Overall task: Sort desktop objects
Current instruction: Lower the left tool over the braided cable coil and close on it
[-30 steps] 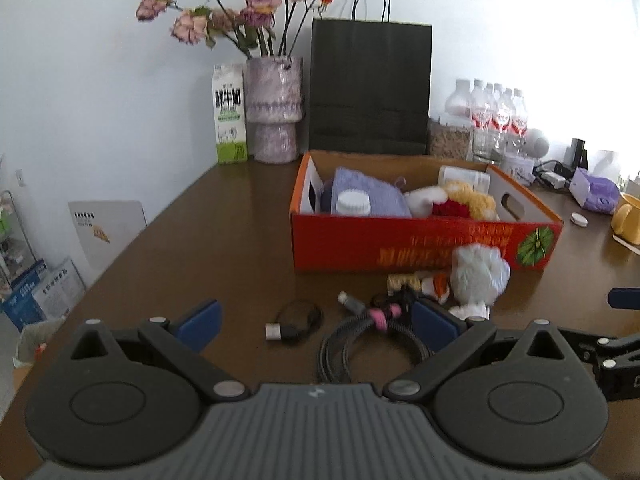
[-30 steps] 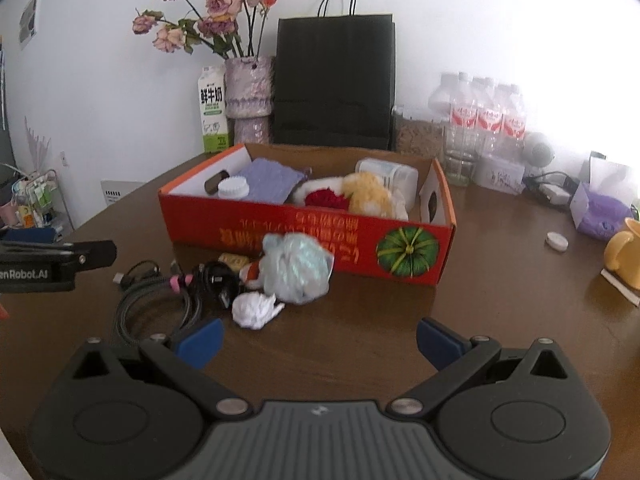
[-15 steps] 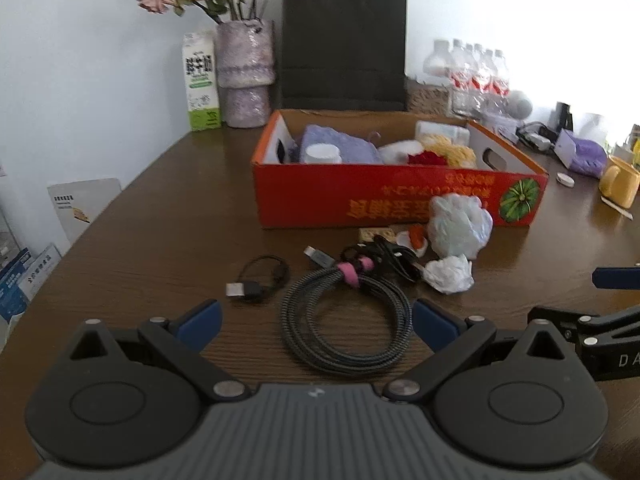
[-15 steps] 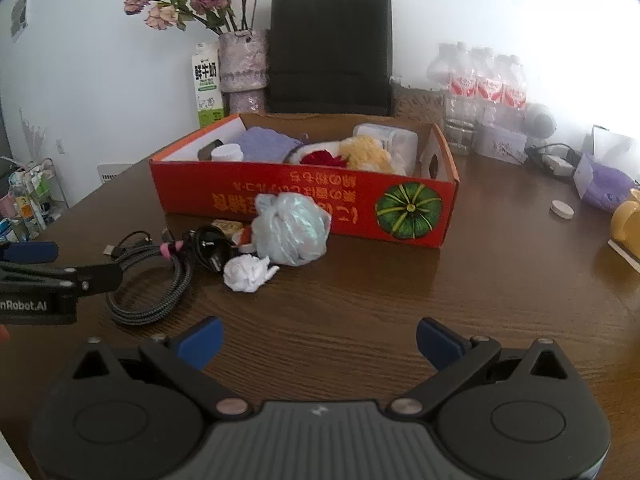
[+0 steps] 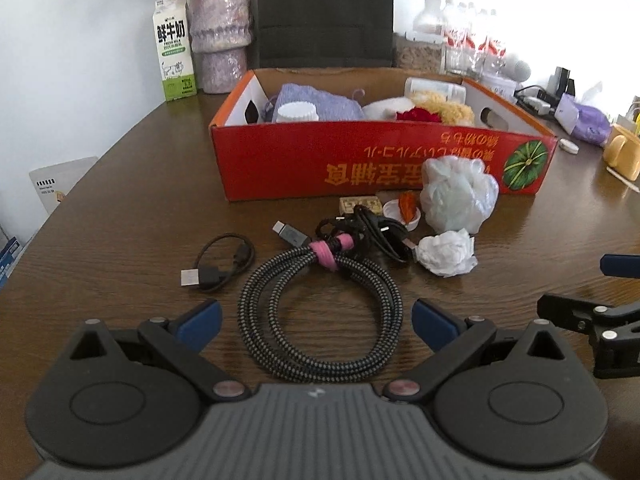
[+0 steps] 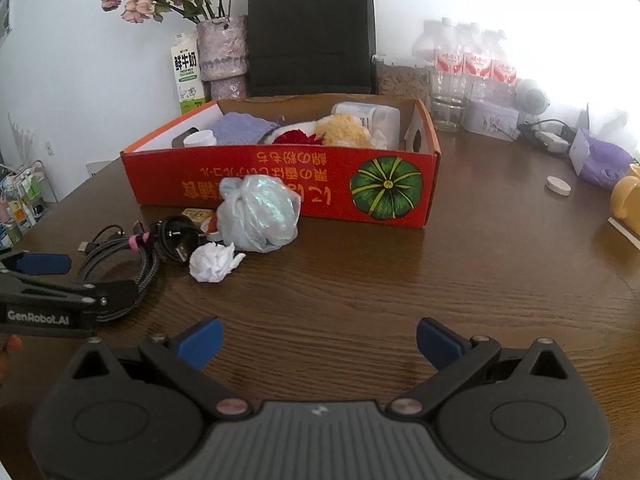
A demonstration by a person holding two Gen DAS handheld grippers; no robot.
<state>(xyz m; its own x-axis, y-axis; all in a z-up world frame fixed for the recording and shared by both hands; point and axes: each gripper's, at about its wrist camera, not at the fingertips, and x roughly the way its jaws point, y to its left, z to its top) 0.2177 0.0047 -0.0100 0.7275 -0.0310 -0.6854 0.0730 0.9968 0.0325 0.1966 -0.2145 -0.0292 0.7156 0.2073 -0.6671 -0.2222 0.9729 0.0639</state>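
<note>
In front of the red box [image 5: 380,168], on the desk [image 5: 132,200], lies the loose stuff not yet sorted. Nearest me, straight out from the box's front wall, is the braided cable [image 5: 320,316], coiled in a ring w/ a pink strap [image 5: 326,254] at the end toward the box. The left tool [image 5: 316,322] sits low over it, jaws spread wide, one blue tip either side of the coil, nothing held. The right tool [image 6: 318,340] is also wide and empty, over bare wood out from the box's pumpkin corner.

Other bits by the box: a short black cable [image 5: 218,264] to the left of the coil; a black plug lead [image 5: 368,232] tangled just behind the strap; a crumpled tissue [image 5: 446,252] and a bunched plastic bag [image 5: 458,196] close under the front wall, the bag touching it or nearly so, can't tell which.

Handling, my guess: the coil is light, floppy, braid fairly grippy. Pinch one side of the ring and it'll sag and maybe drag the plug lead along. Better to grab at the strap, where all the loops are bundled tight, approx. the stiffest spot. Tissue and bag are v. light and squash easily; any hold will do.
</note>
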